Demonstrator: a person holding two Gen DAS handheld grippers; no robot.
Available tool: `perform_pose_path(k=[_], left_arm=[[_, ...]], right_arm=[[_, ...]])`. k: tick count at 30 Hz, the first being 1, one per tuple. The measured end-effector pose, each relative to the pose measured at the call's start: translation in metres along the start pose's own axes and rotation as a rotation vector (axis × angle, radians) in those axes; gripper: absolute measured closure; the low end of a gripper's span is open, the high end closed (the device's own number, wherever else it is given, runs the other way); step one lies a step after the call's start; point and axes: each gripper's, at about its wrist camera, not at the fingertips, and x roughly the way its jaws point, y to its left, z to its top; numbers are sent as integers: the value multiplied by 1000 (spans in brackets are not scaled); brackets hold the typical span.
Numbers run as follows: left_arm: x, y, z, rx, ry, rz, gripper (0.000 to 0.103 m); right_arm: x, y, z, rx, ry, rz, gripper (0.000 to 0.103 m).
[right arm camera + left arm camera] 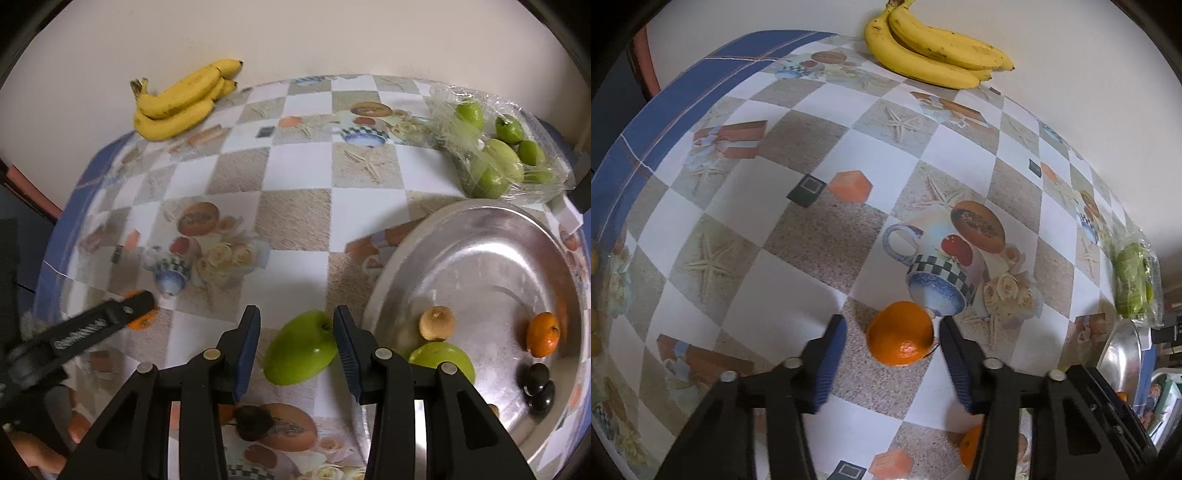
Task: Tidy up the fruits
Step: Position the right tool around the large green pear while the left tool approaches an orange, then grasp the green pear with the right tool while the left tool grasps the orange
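Orange round citrus fruit (901, 334) sits on the checkered surface (798, 236) between my left hand-held gripper (891, 332), jaws spread, not yet pinching. My right hand-held gripper (295, 325) likewise straddles the green apple (301, 349) beside the metal tray (480, 236), probably its destination.

An orange (900, 339) sits on the checked tablecloth (798, 236) near its near edge, and a bunch of yellow bananas (934, 48) lies at the far edge against the wall. A shiny green apple (301, 349) lies tilted, stem end up, just beside the rim of a round metal tray (480, 236) at the table's right side. In the tray rest a second green apple (441, 358), a small orange (543, 334), a brown round fruit (437, 323) and two dark fruits (538, 384); green fruits in a clear bag (498, 147) lie at the far right corner.
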Motion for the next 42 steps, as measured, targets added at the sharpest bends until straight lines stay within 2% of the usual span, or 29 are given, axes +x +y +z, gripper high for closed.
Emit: perform_pose_path(k=[3, 9, 22, 26, 27, 42], left_arm=[[3, -1, 0, 2, 7, -9, 64], [2, 2, 2, -4, -4, -17, 64], [-5, -1, -1, -8, 13, -38, 64], [-8, -3, 0, -7, 7, -41, 64], [-8, -2, 0, -9, 7, -42, 64], [-18, -2, -1, -3, -3, -36, 64]], right_arm=[[-2, 3, 2, 3, -12, 29, 62], [-3, 4, 3, -14, -19, -31, 65], [11, 4, 1, -51, 14, -72, 64], [15, 6, -1, -62, 26, -68, 49], [15, 8, -1, -72, 25, -70, 48], [18, 24, -12, -245, 41, -140, 45]])
